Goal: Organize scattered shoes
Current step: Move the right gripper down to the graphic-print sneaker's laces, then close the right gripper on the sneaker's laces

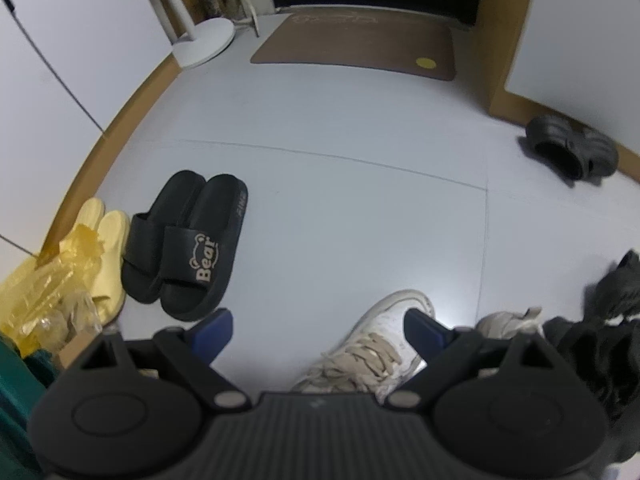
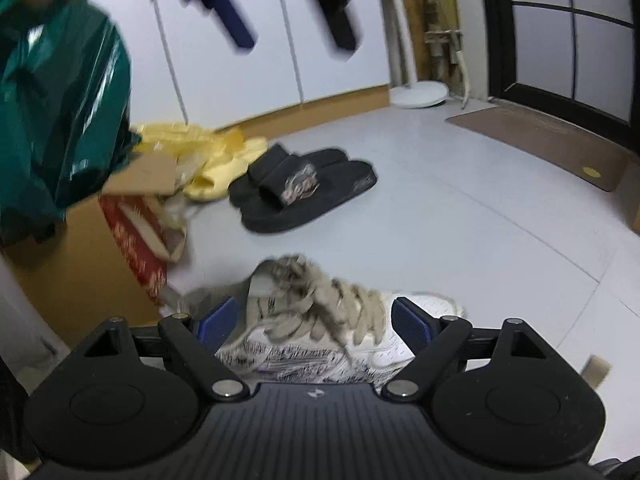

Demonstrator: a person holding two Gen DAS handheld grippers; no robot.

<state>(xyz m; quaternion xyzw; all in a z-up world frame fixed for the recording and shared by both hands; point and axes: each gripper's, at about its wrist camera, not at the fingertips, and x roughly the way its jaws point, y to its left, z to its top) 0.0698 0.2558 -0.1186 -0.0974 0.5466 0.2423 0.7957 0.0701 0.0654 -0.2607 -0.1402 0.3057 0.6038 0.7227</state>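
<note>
The right hand-held gripper (image 2: 316, 320) had its jaws spread wide around a white sneaker (image 2: 400, 328) on the floor (image 2: 460, 220), probably lining up a grab, though blur hid any contact. The left hand-held gripper (image 1: 318, 330) hung wide and empty above another white sneaker (image 1: 380, 344). Further out, the black slides (image 1: 188, 240) and yellow slippers (image 1: 108, 248) sat paired along the wall, while a dark pair (image 1: 568, 144) sat well apart across the room.

The pair of slides (image 1: 186, 240) sits side by side just right of the slippers (image 1: 106, 248) by the wall; the sneaker (image 1: 372, 344) lies nearer, the doormat (image 1: 356, 46) far behind.
</note>
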